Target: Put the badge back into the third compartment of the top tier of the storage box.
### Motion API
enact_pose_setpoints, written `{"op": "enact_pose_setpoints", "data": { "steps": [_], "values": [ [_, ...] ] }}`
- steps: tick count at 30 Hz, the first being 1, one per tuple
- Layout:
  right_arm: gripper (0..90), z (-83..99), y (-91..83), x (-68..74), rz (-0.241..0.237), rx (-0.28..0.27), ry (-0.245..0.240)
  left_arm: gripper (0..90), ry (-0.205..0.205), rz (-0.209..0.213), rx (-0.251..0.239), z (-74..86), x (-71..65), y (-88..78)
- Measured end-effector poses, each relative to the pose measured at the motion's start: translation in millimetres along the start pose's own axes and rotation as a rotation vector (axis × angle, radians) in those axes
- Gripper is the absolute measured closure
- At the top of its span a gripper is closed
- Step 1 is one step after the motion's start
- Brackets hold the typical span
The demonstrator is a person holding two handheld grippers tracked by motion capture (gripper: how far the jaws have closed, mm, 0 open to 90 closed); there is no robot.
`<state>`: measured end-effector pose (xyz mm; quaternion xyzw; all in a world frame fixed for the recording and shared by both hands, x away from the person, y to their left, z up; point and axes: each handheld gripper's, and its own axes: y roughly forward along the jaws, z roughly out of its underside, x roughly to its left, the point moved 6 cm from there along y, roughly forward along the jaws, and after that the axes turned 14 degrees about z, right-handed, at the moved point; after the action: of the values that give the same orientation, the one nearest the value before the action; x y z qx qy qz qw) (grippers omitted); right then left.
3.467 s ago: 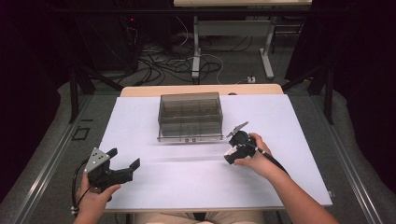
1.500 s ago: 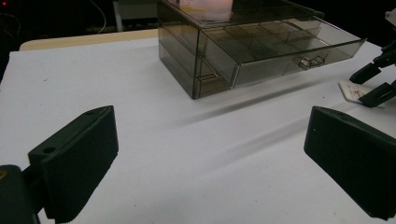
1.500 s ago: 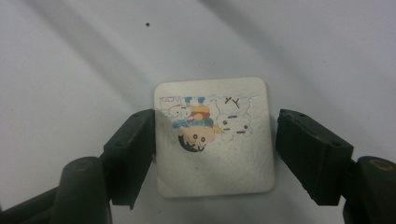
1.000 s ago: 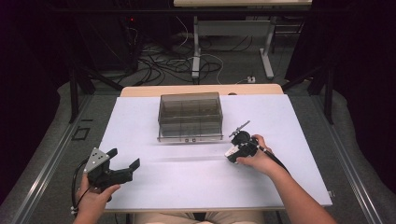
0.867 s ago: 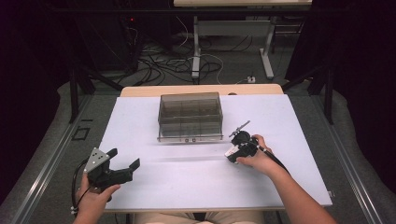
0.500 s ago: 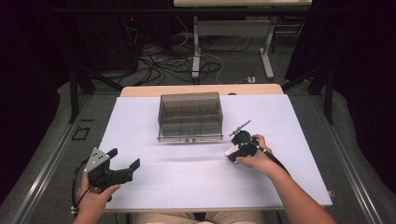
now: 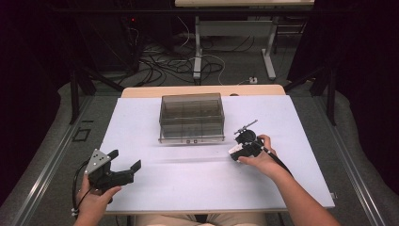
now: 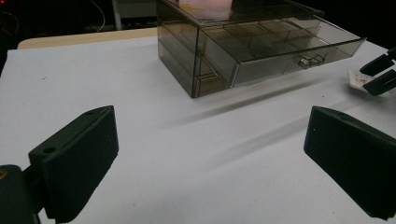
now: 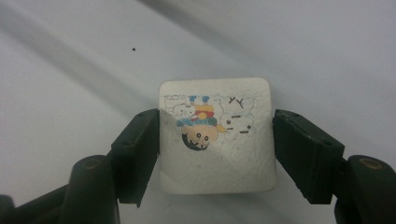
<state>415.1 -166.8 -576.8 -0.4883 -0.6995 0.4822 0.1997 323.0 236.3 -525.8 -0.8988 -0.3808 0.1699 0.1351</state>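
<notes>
Both claws unmoved, right claw (image 9: 215, 154) clamping white square (image 9: 217, 135).

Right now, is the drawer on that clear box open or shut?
Open. In the left gripper view the drawer juts out from the clear box, its front with the small handle standing proud of the frame.

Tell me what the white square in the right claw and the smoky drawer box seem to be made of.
White square block: looks like a soft eraser or foam, matte; its surface is pebbled, its corners rounded, with a cartoon print on top. That is a guess.

Drawer box: looks like smoke-tinted clear hard plastic, glossy; the inner dividers show through its walls, and the drawer carries a small clear handle.
</notes>
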Motion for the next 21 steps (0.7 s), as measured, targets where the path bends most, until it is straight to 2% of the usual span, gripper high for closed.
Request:
{"op": "enact_pose_setpoints", "data": {
  "steps": [5, 6, 7, 8, 12, 17, 20, 21],
  "values": [
    [32.7, -0.5, -2.1, 2.0, -0.003, -0.005, 0.05, 3.3, -0.001, 0.002, 0.002, 0.1, -0.3, 0.0],
    [32.7, -1.0, -1.2, 0.4, 0.003, -0.016, 0.044, 3.4, -0.001, 0.002, 0.003, 0.1, -0.3, 0.0],
    [32.7, -0.5, -2.7, 0.0, 0.009, 0.006, 0.051, 3.4, -0.001, 0.001, 0.002, 0.1, -0.2, 0.1],
    [32.7, -1.0, -3.2, 1.0, -0.003, 0.008, 0.063, 3.4, 0.0, 0.0, 0.002, 0.1, -0.1, 0.1],
    [32.7, -3.0, -6.4, -0.2, -0.004, -0.001, 0.073, 3.5, 0.0, 0.0, 0.002, 0.0, -0.1, -0.1],
    [32.7, -7.3, -14.1, -1.1, -0.011, -0.005, 0.108, 3.5, 0.006, -0.004, 0.004, -0.1, 0.4, -0.5],
    [32.8, -9.4, -19.2, -1.8, -0.002, -0.001, 0.121, 3.5, 0.006, -0.003, 0.003, -0.1, 0.4, -0.5],
    [32.8, -12.0, -18.3, -0.9, -0.012, -0.048, 0.142, 3.5, 0.006, -0.003, 0.003, -0.1, 0.4, -0.4]
  ]
}}
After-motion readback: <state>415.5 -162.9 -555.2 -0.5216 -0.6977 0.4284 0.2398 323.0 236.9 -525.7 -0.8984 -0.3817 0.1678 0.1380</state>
